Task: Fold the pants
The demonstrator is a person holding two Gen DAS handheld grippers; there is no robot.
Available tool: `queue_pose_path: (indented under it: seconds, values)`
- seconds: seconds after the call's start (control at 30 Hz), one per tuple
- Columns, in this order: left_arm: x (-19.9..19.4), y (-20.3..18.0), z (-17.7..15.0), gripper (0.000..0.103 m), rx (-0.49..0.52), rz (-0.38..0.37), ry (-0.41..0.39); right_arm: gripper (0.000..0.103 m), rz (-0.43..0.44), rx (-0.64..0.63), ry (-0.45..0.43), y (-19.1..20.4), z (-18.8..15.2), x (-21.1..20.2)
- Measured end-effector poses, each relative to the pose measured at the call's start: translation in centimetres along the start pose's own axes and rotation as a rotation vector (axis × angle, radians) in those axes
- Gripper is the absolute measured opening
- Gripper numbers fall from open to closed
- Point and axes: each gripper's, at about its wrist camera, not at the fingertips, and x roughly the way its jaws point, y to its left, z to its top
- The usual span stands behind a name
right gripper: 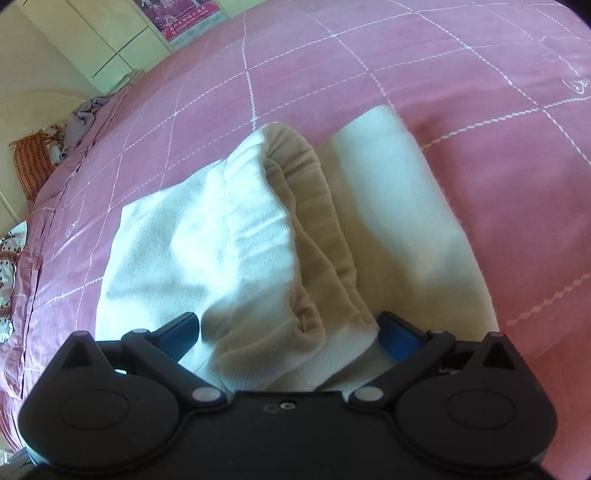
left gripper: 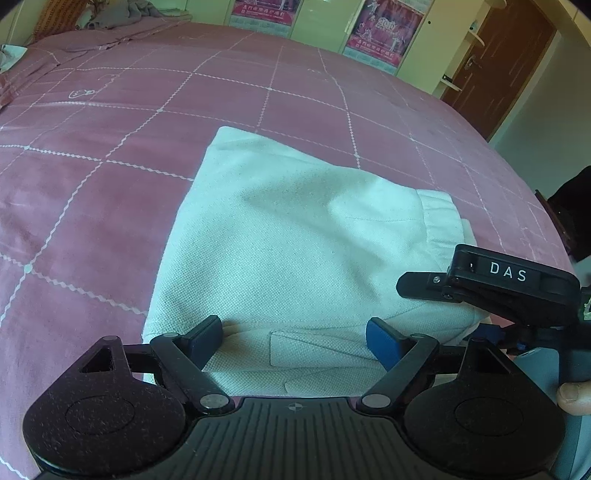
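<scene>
The white pants (left gripper: 288, 240) lie folded into a compact bundle on the pink bed (left gripper: 110, 184). My left gripper (left gripper: 295, 341) is open, its fingers spread just above the near edge of the bundle, holding nothing. My right gripper (right gripper: 288, 332) is open too, its fingers wide on either side of the gathered elastic waistband (right gripper: 314, 236) of the pants (right gripper: 177, 236). The cloth lies between the jaws but is not pinched. The right gripper also shows in the left wrist view (left gripper: 491, 280), at the bundle's right end.
The pink checked bedspread (right gripper: 480, 110) stretches all around the pants. Crumpled grey clothes (left gripper: 122, 14) lie at the far head of the bed. A wardrobe with posters (left gripper: 380, 33) and a brown door (left gripper: 502, 62) stand beyond the bed.
</scene>
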Motion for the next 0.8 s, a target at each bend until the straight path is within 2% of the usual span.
queue_pose_path:
  seconds: [0.03, 0.07, 0.17, 0.27, 0.43, 0.53, 0.6, 0.63, 0.7, 0.73, 0.77, 0.8]
  values:
    - [0.0, 0.0, 0.0, 0.084, 0.002, -0.001, -0.001, 0.092, -0.004, -0.013, -0.002, 0.1, 0.1, -0.3]
    - [0.0, 0.0, 0.0, 0.084, 0.006, -0.001, -0.002, 0.069, -0.003, -0.014, -0.032, 0.1, 0.0, -0.8]
    - [0.0, -0.1, -0.1, 0.085, 0.011, 0.003, -0.005, 0.047, 0.022, -0.012, -0.093, -0.5, -0.3, -2.1]
    - [0.0, -0.2, -0.1, 0.085, 0.015, 0.011, -0.01, 0.032, 0.033, -0.094, -0.123, 0.4, -0.4, -3.1]
    - [0.0, -0.6, -0.2, 0.085, 0.02, 0.027, -0.017, 0.026, 0.113, -0.151, -0.16, 1.4, 0.1, -5.0]
    - [0.1, -0.8, -0.1, 0.085, 0.022, 0.036, -0.009, 0.028, 0.103, -0.186, -0.179, 1.4, 0.0, -5.0]
    - [0.1, -0.8, -0.2, 0.085, 0.024, 0.033, -0.01, 0.04, 0.069, -0.116, -0.111, 0.0, -0.1, -3.3]
    - [0.1, -0.8, -0.2, 0.085, 0.03, 0.033, -0.011, 0.043, 0.074, -0.072, -0.091, -1.0, -0.2, -2.9]
    - [0.1, -0.7, -0.3, 0.085, 0.037, 0.034, -0.012, 0.059, 0.104, 0.014, -0.074, -2.4, -0.6, -2.7]
    - [0.1, -0.7, -0.2, 0.085, 0.038, 0.035, -0.011, 0.06, 0.109, 0.045, -0.072, -2.8, -0.7, -2.5]
    - [0.1, -0.8, -0.2, 0.085, 0.037, 0.035, -0.01, 0.06, 0.113, 0.054, -0.071, -2.9, -0.7, -2.3]
    - [0.1, -0.8, -0.1, 0.085, 0.034, 0.041, -0.009, 0.037, 0.111, 0.048, -0.071, -2.7, -0.7, -2.1]
